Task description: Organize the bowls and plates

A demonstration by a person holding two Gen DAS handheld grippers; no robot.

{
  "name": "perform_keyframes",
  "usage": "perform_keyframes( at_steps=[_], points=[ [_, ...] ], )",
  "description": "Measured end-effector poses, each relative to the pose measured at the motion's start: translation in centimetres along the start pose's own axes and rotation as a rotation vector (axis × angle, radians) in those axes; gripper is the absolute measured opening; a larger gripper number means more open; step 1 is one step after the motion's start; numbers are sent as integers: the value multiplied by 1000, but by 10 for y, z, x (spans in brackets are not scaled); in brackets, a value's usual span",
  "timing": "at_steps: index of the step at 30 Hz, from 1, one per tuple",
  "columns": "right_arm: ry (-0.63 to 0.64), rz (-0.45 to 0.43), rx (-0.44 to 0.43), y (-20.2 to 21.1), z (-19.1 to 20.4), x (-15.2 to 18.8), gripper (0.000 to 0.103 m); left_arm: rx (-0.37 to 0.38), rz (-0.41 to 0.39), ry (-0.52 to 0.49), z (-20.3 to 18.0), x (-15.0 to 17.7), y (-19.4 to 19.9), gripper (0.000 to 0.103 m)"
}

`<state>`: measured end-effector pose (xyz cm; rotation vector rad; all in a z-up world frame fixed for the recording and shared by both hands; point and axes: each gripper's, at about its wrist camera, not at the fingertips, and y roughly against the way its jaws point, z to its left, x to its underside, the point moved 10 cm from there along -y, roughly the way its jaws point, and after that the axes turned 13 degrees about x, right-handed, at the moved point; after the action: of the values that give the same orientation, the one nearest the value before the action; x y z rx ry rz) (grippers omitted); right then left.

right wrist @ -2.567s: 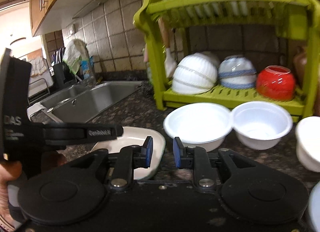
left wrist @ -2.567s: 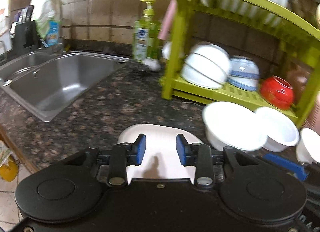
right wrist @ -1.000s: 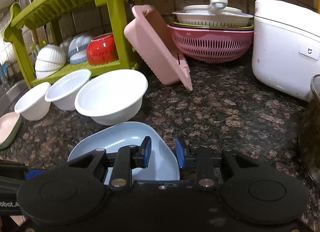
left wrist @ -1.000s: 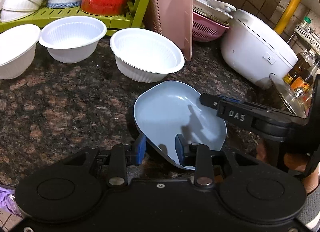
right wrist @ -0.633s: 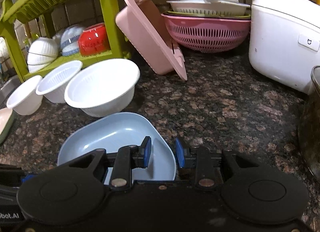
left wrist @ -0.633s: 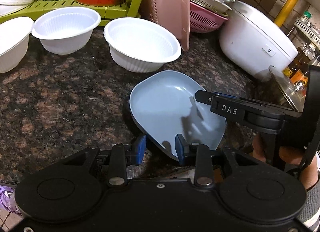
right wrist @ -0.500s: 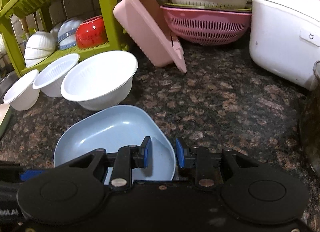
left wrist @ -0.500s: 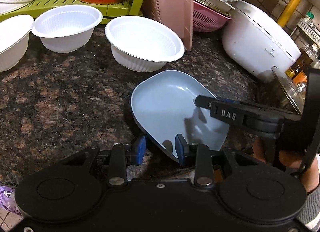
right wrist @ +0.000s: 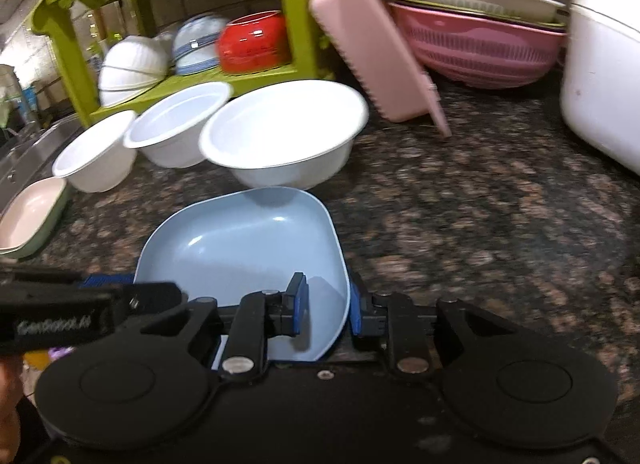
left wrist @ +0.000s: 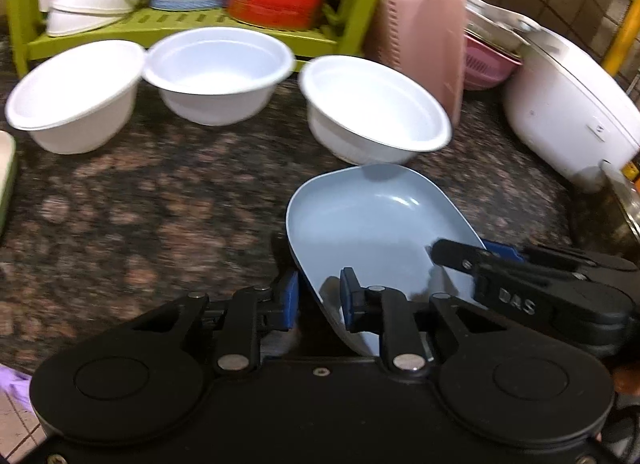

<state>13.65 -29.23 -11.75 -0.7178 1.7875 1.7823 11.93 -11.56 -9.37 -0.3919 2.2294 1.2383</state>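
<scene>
Two grippers straddle the blue plate's [right wrist: 244,248] near rim. Left gripper [left wrist: 319,298] and right gripper [right wrist: 327,310] both stand slightly apart, unclamped.

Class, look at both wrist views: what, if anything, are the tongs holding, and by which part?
Both tongs straddle the blue plate at its near rim: left tongs at the left corner, right tongs at the right. A firm clamp cannot be confirmed.

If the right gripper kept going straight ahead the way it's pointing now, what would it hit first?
The right gripper already straddles the blue plate's rim; beyond it, likely the nearest white bowl, though depth is unclear.
</scene>
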Motion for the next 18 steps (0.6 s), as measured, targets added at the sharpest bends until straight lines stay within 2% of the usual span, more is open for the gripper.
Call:
perform_keyframes(
  at_steps=[8,18],
  points=[
    [49,-10,-36,4,32,3,13,-56,-15,29,31,-2,14,18],
    [49,-70,50,-4,33,-7,15,-82,-20,-17,28,-1,13,19]
  ],
)
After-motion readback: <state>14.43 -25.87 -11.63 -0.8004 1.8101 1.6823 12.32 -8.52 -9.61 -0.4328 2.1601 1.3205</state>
